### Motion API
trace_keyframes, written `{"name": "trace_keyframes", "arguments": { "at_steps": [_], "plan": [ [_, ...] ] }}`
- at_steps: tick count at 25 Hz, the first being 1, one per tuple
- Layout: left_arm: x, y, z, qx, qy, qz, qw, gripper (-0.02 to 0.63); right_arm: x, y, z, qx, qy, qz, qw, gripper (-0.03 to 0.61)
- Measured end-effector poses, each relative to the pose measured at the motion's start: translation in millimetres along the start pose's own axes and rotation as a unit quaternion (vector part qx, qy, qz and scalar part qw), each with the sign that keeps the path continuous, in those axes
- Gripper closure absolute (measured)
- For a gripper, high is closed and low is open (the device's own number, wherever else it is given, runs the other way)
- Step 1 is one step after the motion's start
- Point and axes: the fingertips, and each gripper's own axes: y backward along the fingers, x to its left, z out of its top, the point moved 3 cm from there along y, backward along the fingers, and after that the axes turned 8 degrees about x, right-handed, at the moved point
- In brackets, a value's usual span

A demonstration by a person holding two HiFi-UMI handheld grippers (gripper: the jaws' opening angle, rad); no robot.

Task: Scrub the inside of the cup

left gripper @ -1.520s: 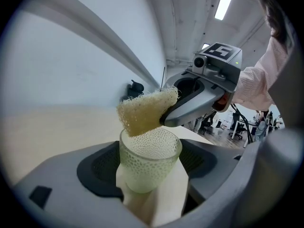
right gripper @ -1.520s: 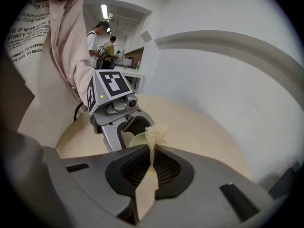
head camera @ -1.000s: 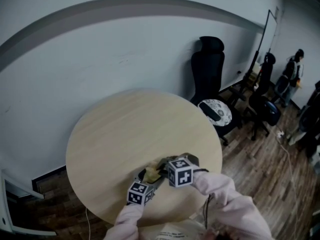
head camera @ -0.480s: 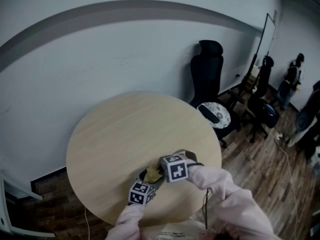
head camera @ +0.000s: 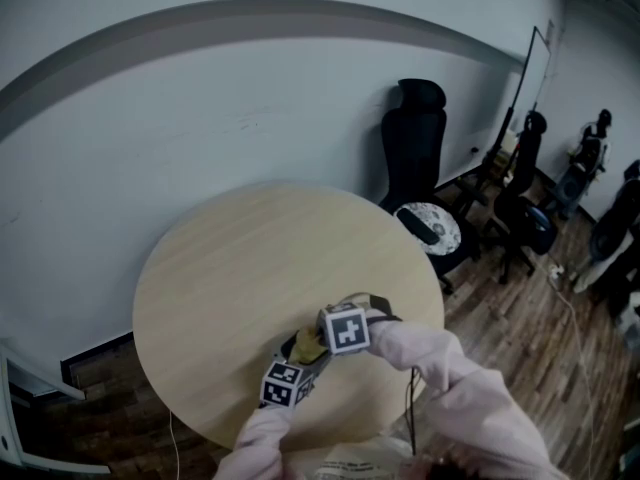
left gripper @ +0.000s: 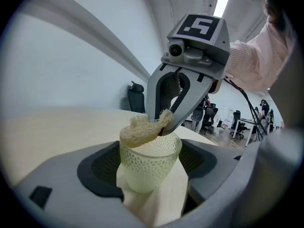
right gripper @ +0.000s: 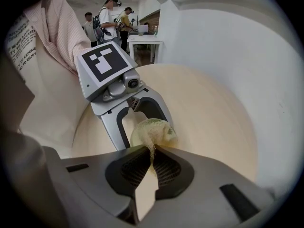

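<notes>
A pale green cup (left gripper: 148,167) with a dotted wall sits upright between the jaws of my left gripper (left gripper: 151,175), which is shut on it. A tan mesh scrubber (left gripper: 141,129) rests on the cup's rim, pinched by my right gripper (left gripper: 164,127), which comes down from above. In the right gripper view the scrubber (right gripper: 153,131) hangs from the shut jaws of the right gripper (right gripper: 152,152) over the cup's mouth. In the head view both grippers meet near the table's front edge, left gripper (head camera: 298,360), right gripper (head camera: 325,346), with the cup (head camera: 306,347) between them.
The round wooden table (head camera: 250,268) stands by a white wall. A black office chair (head camera: 418,168) and more chairs (head camera: 525,218) stand to the right on the wood floor. People (right gripper: 107,20) stand in the background by a desk.
My right gripper has shifted a little left and up over the cup. The left gripper and the cup have hardly moved.
</notes>
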Motion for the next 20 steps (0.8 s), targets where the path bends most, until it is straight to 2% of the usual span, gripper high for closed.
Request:
{"name": "trace_keyframes", "arguments": {
  "at_steps": [5,13,20],
  "plan": [
    [-3,-1,0,0.002,0.002,-0.003,1.0,0.233,-3,0,1,0.01,-0.024,0.025,0.999,0.565],
    [-4,0,-2,-0.001,0.0,0.001,1.0,0.233,-6,-8,8,0.026,-0.039,0.037,0.998,0.565],
    [-2,-1,-3,0.0,0.0,0.003,1.0,0.233,-2,-16,-2,0.039,-0.098,0.09,0.99,0.565]
  ]
}}
